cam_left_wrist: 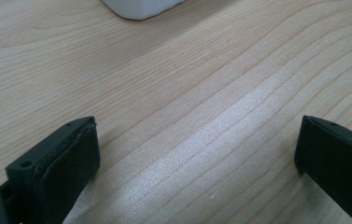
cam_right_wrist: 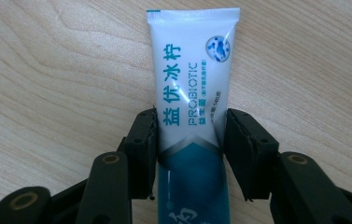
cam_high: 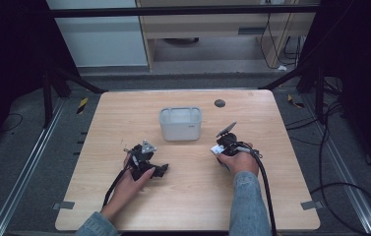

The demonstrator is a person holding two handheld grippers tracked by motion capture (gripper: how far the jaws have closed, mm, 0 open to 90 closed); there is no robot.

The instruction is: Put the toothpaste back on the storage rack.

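Squarely between black jaws, glossy flat tube (cam_right_wrist: 193,84).

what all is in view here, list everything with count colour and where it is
toothpaste tube: one, white and teal with PROBIOTIC printed on it, clamped between the right gripper's jaws just above the table
bin: one, pale grey plastic, open top, at the middle of the table toward the far edge
table: one, light wood
grommet: one, dark round, in the table right of the bin near the far edge
tape tabs: two, grey, at the near left and near right table edges
left gripper: one, black, jaws wide apart over bare wood, near left of the bin
right gripper: one, black, near right of the bin
hands: two, blue denim sleeves, entering from the near edge
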